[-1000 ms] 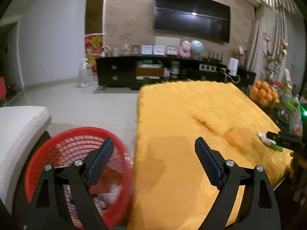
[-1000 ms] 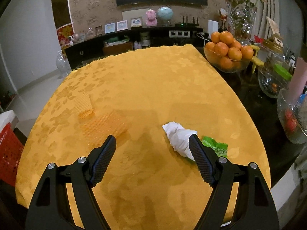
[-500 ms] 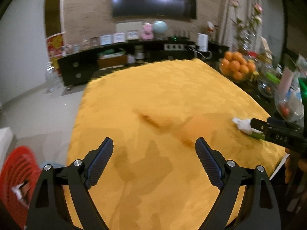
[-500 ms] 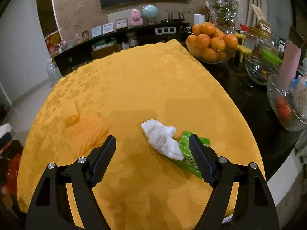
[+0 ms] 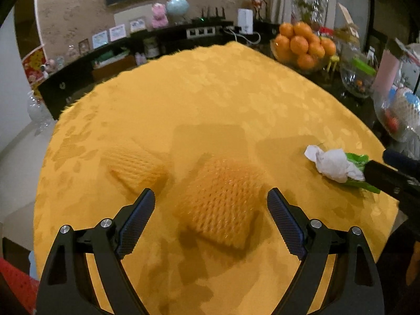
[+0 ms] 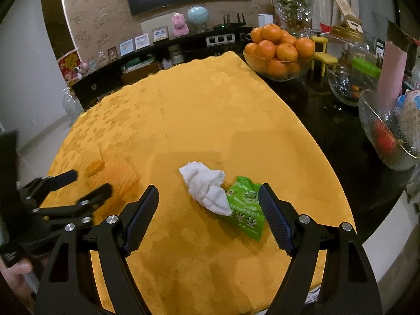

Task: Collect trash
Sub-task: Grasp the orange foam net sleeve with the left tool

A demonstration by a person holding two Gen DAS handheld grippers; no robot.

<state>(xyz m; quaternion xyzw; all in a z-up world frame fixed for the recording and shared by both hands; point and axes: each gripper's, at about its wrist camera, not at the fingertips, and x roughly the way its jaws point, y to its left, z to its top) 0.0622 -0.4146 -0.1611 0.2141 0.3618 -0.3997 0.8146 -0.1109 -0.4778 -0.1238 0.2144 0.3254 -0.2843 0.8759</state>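
From the left wrist view, the yellow tablecloth (image 5: 210,99) is carrying two orange foam fruit nets; the larger foam net (image 5: 223,204) is lying near the cloth's near edge, the smaller foam net (image 5: 134,165) just to its left and apart from it; a crumpled white tissue (image 5: 333,164) is resting on a green wrapper (image 5: 359,169) toward the cloth's right edge, where the black tip of the right gripper is reaching in beside them; a bowl of oranges (image 5: 302,46) is standing past the cloth's far right corner, and a red basket (image 5: 15,281) is showing below its near left edge; the left gripper (image 5: 211,206) is hovering with jaws spread wide to either side of the larger net, gripping nothing.

From the right wrist view, the tissue (image 6: 207,189) is overlapping the wrapper (image 6: 245,210) near the cloth's (image 6: 197,105) near edge; the wrapper's white characters are too small to read; the right gripper (image 6: 208,204) is standing well open, both pieces lying between its fingers, the right finger covering the wrapper's edge; whether it touches I cannot tell; the left gripper (image 6: 86,183) is hanging over the larger net (image 6: 123,176) at the cloth's left.
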